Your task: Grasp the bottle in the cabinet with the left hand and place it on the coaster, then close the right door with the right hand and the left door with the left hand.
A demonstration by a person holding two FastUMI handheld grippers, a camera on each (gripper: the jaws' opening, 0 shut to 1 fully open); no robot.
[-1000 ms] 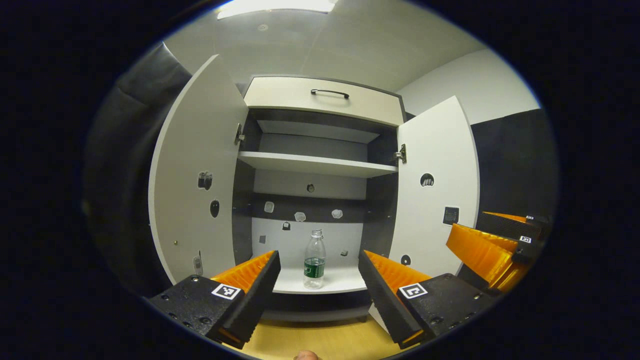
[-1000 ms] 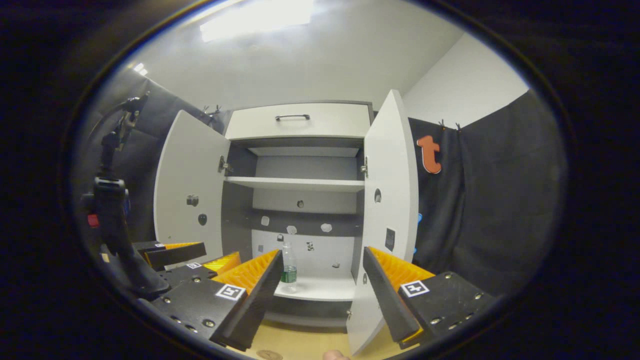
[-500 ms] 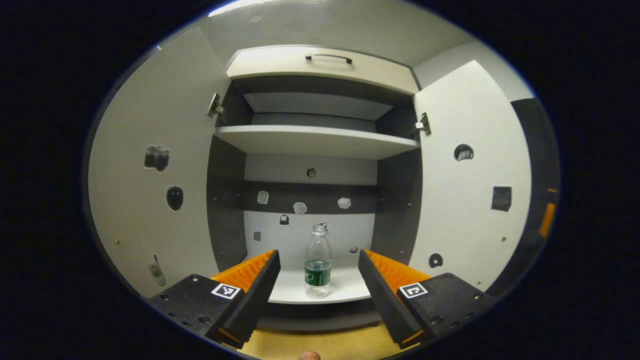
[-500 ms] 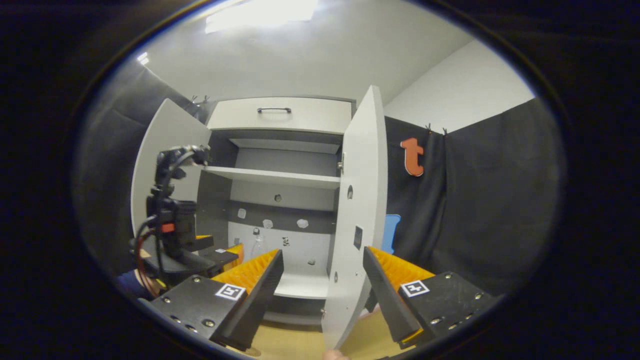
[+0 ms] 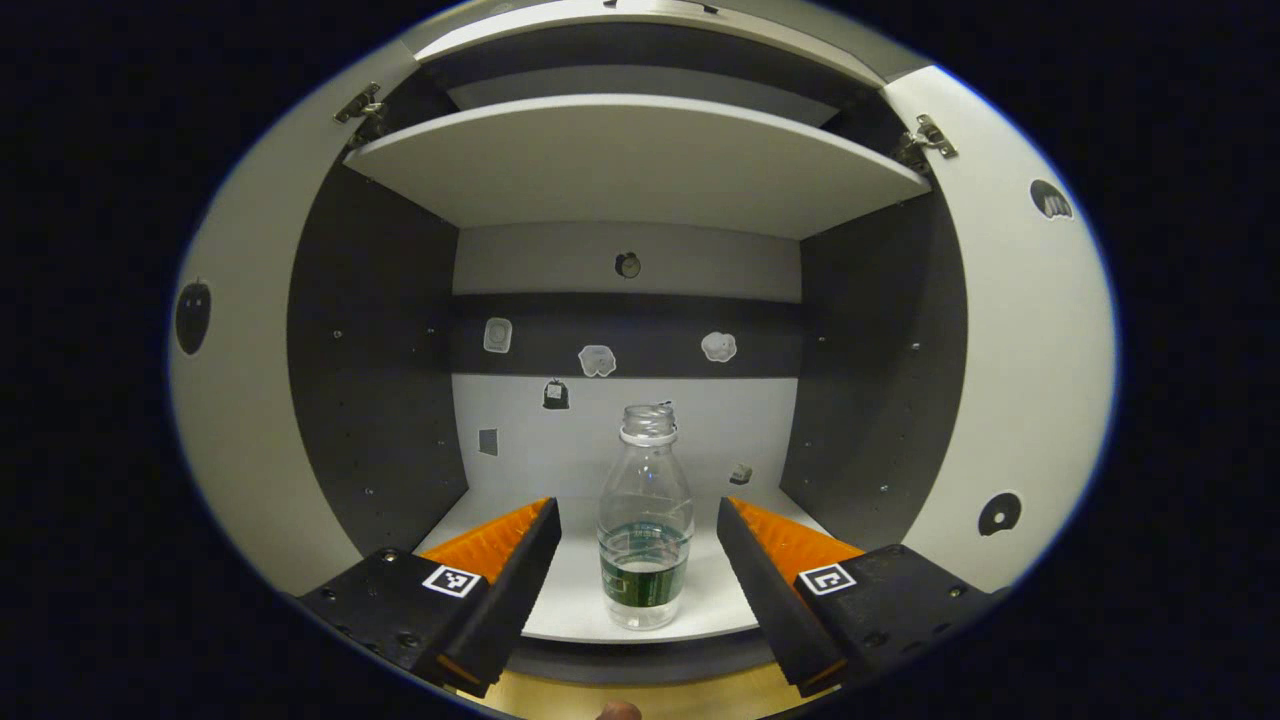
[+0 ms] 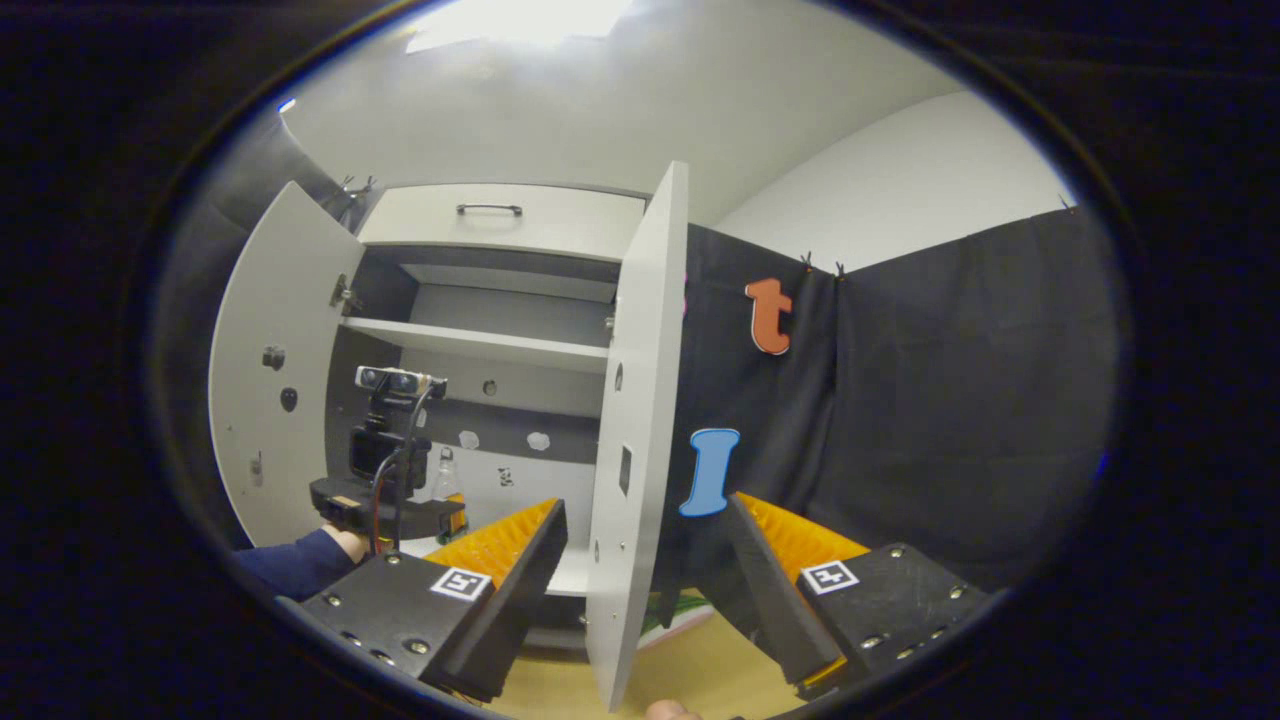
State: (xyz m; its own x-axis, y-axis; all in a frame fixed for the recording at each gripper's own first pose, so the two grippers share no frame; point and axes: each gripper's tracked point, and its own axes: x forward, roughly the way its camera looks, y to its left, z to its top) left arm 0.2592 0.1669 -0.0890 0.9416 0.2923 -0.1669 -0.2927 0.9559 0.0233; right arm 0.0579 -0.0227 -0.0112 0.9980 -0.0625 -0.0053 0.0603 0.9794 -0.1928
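Now L gripper (image 5: 637,540) is gaping wide, lining up w/ bottle (image 5: 645,530) between its fingers for the grab; R gripper (image 6: 645,560) is idling open, straddling right door (image 6: 640,420) edge

Bottle (image 6: 445,478): mostly hidden behind the left gripper (image 6: 400,500), right gripper view.
Drawer (image 5: 650,10): cut off at top edge.
Stickers (image 5: 598,360): too small to identify.

Clear bottle (image 5: 645,530), green label; white cabinet doors (image 6: 635,420)
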